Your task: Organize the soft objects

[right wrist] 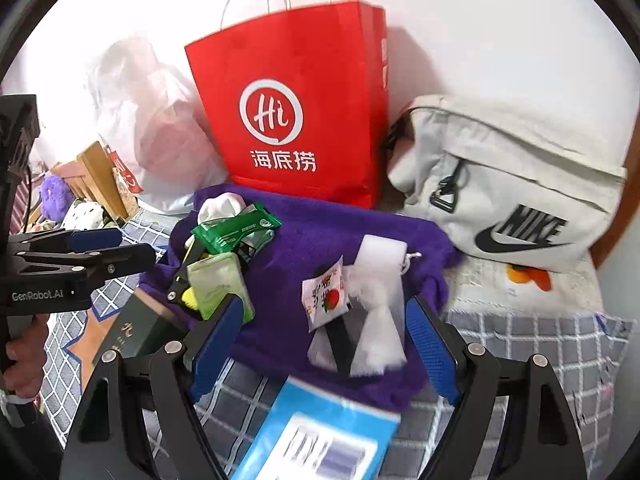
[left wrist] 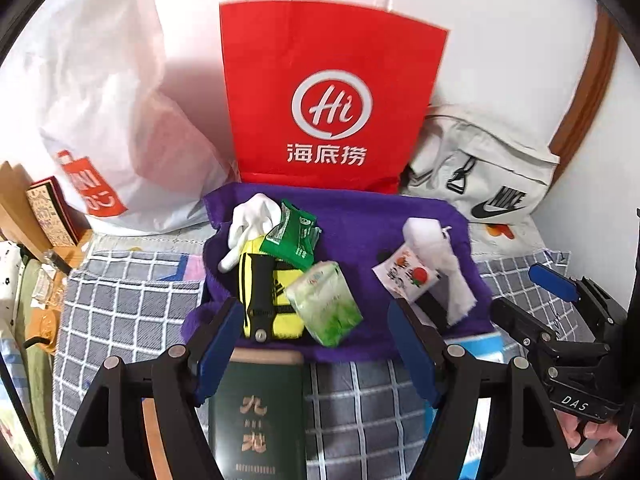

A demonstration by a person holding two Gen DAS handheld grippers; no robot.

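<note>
Both claws hang above a bed covered with a grey checked sheet (left wrist: 132,312), and both are open with nothing between the pads. The left claw (left wrist: 316,352) points down at the near edge of a purple towel (left wrist: 360,216) that lies spread on the bed. The right claw (right wrist: 326,344) is over the right part of the same towel.

The soft things are gathered on the towel in two groups. On the left side lie a white sock (left wrist: 252,216), a green packet (left wrist: 294,236), a yellow pouch with a black strap (left wrist: 266,300) and a pale green tissue pack (left wrist: 326,304), all touching or overlapping. On the right side lie a white sponge (right wrist: 382,254), a small packet with a strawberry picture (right wrist: 326,298) and a piece of white cloth (right wrist: 380,336) on a black strap. Behind the towel stand a red paper bag (left wrist: 332,92), a white plastic bag (left wrist: 120,120) and a grey backpack (right wrist: 508,184). A dark green book (left wrist: 258,412) and a blue box (right wrist: 320,428) lie at the towel's near edge.

I judge that the step is between two actions: the things are already placed on the towel, and no claw carries anything. The next move probably calls for choosing one item or a towel edge, coming down over it and closing gently, because these things are soft and lie on top of each other, so a neighbour can easily be caught too.
</note>
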